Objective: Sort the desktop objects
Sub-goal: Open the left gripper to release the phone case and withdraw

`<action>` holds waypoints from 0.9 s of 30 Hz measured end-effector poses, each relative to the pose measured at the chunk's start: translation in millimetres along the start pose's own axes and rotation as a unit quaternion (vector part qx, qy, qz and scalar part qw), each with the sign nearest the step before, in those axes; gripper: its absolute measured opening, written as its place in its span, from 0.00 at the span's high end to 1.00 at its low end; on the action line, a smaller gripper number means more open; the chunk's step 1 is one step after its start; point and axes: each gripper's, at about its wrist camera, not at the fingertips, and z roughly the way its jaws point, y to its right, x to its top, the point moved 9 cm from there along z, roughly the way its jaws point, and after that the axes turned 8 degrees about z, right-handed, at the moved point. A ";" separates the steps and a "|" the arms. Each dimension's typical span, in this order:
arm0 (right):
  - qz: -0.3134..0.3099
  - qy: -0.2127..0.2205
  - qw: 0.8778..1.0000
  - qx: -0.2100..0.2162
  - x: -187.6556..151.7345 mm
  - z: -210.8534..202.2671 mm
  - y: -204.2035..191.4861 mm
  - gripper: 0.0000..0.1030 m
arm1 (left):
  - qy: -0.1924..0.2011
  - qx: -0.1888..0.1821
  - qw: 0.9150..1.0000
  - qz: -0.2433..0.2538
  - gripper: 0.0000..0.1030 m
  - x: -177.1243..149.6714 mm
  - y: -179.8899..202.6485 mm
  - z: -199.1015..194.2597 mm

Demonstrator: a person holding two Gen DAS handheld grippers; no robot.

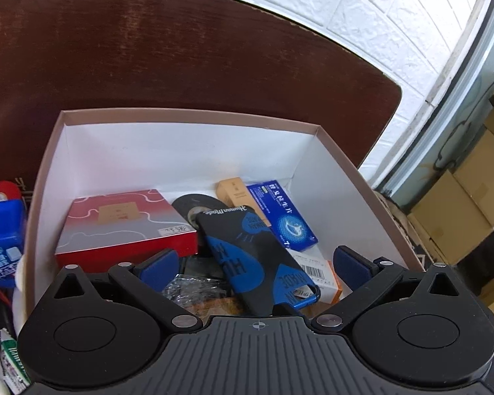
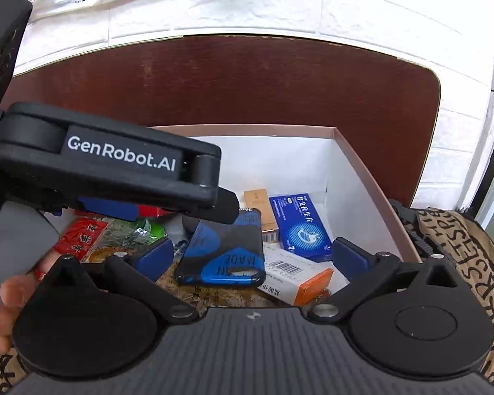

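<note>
Fingers of both grippers stand spread wide and hold nothing: the left gripper (image 1: 260,263) and the right gripper (image 2: 252,258) each hang above the open box (image 1: 194,117), blue pads apart on either side of the phone case (image 1: 257,260). That case, black with blue patches and white lettering, lies tilted on top of the other contents, leaning over a white-and-orange carton (image 2: 296,279) and touching neither pad. Judged from this, a placing step is complete and the case is deposited. The next move calls for lifting both grippers clear of the box walls and selecting another loose item. Around the case lie a blue medicine box (image 1: 281,215), a tan carton (image 1: 230,192), a dark disc (image 1: 194,209) and a red-and-silver flat box (image 1: 125,227). Outside the box, on the left, blue packets (image 1: 1,237) remain unsorted.
</note>
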 end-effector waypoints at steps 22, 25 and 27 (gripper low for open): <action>-0.052 0.028 0.998 -0.026 2.7 -67.9 -22.0 0.00 | 0.080 0.069 0.992 0.069 0.00 -15.9 27.0 -105.8; -0.049 0.028 0.998 -0.033 -2.9 -83.1 -23.8 0.00 | 0.096 0.092 0.988 0.076 0.00 -23.0 29.5 -125.7; -0.048 0.031 0.998 -0.034 -7.0 -94.8 -25.6 0.00 | 0.102 0.107 0.986 0.078 0.00 -29.6 30.0 -138.5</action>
